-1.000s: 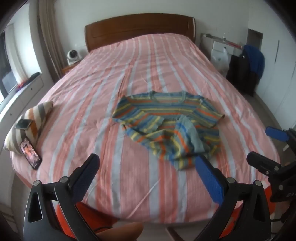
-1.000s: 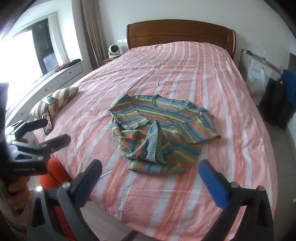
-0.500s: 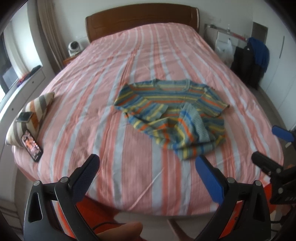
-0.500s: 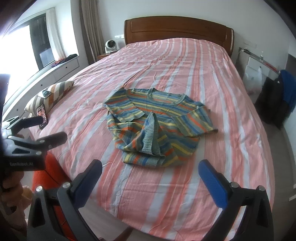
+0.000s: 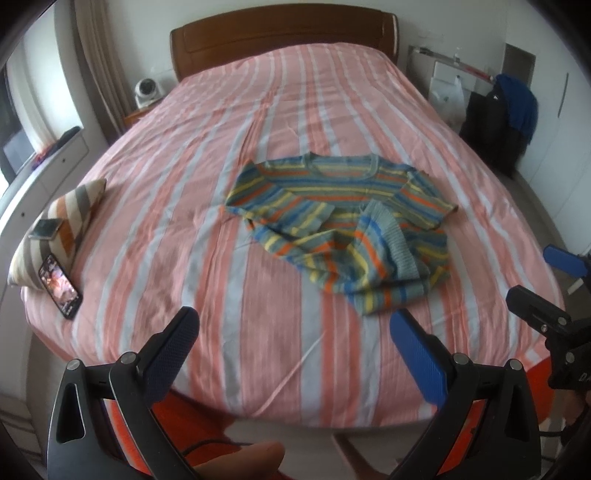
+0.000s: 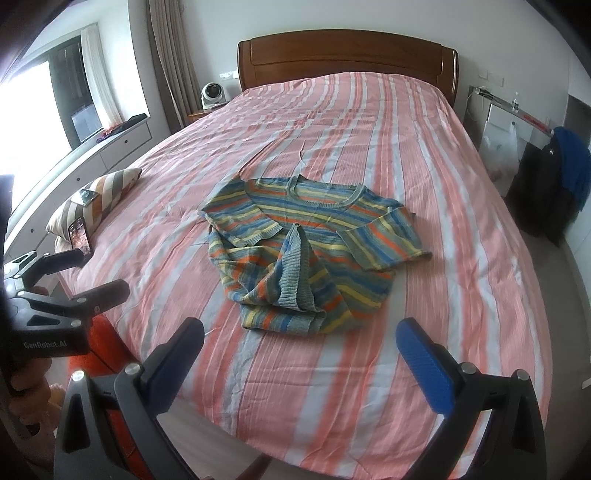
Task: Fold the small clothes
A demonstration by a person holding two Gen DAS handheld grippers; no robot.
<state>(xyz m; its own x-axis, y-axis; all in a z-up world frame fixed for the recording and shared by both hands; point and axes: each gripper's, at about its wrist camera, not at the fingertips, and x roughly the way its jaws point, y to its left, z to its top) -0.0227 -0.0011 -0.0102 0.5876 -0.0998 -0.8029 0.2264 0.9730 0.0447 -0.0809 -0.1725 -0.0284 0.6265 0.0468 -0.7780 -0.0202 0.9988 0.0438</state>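
A striped knit sweater point(image 5: 343, 225) in blue, orange and yellow lies on the pink striped bed point(image 5: 207, 206), its sleeves folded in over the body and its hem bunched up. It also shows in the right wrist view point(image 6: 306, 251). My left gripper point(image 5: 295, 332) is open and empty, held back from the bed's foot edge, left of the sweater. My right gripper point(image 6: 301, 339) is open and empty, in front of the sweater. The right gripper shows at the right edge of the left wrist view point(image 5: 546, 284), and the left gripper at the left of the right wrist view point(image 6: 85, 273).
A striped cushion point(image 5: 62, 221) with a phone on it lies at the bed's left edge, and a second phone point(image 5: 61, 286) lies beside it. A wooden headboard point(image 5: 284, 33) stands at the far end. Dark clothes hang on a rack point(image 5: 506, 122) to the right.
Both grippers have drawn back and risen from the bed, so the sweater looks farther away. The sweater has not moved. Both grippers stay open.
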